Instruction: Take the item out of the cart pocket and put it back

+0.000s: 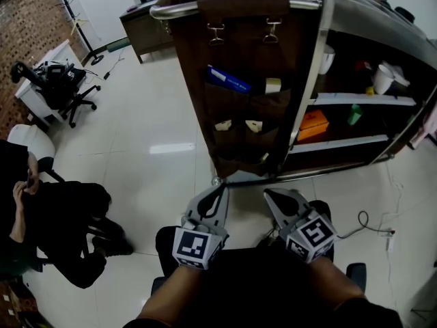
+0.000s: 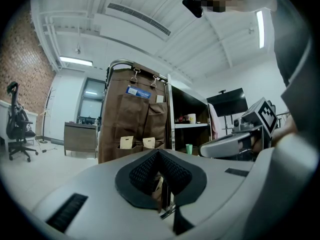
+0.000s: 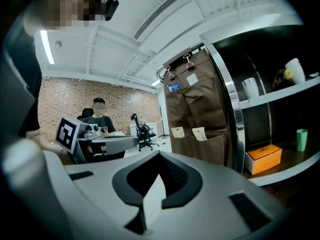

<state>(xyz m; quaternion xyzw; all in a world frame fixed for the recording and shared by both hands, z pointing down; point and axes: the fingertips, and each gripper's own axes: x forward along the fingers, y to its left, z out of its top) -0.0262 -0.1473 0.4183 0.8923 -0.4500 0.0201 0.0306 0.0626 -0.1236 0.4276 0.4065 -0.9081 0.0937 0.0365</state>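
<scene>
A brown fabric pocket organizer [image 1: 246, 60] hangs by two clips from the cart's handle bar [image 1: 205, 7]. Its upper pockets hold a blue item [image 1: 229, 79] and a white roll [image 1: 273, 85]. Two cream packets [image 1: 223, 125] stick out of the lower pockets and also show in the left gripper view [image 2: 126, 142]. My left gripper [image 1: 217, 186] and right gripper [image 1: 268, 192] hover side by side low in front of the cart, below the pockets and apart from them. Both are shut with nothing visibly held [image 2: 159, 153] [image 3: 160, 154].
The cart's shelves to the right carry an orange box [image 1: 313, 124], a green cup [image 1: 354, 115] and white cups [image 1: 384, 79]. A person [image 1: 54, 217] sits at the left. An office chair [image 1: 68, 87] stands farther back. A cable [image 1: 369, 227] lies on the floor at the right.
</scene>
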